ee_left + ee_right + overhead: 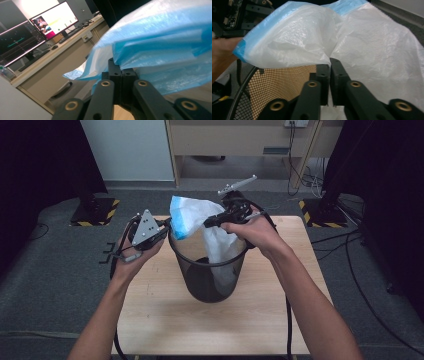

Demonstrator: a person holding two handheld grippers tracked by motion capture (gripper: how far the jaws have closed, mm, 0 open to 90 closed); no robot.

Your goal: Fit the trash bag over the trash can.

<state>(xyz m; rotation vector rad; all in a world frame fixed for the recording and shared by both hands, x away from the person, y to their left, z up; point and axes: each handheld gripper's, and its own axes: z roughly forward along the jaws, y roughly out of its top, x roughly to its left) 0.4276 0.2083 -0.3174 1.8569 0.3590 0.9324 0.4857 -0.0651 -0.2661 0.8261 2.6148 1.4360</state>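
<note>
Over the wooden surface (165, 320), the left gripper (162, 231) and the right gripper (209, 223) each pinch the blue-edged rim of a white plastic bag (192, 215) that hangs partly inside a black mesh bin (207, 280) standing mid-surface.

White bag (212, 237), blue hem; black mesh bin (207, 280).

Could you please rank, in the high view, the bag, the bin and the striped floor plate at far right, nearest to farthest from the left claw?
1. Bag: pinched in the left claw, at its blue edge.
2. Bin: just right of and below it, on the table.
3. Striped floor plate: on the floor beyond the table's far right corner.
</note>
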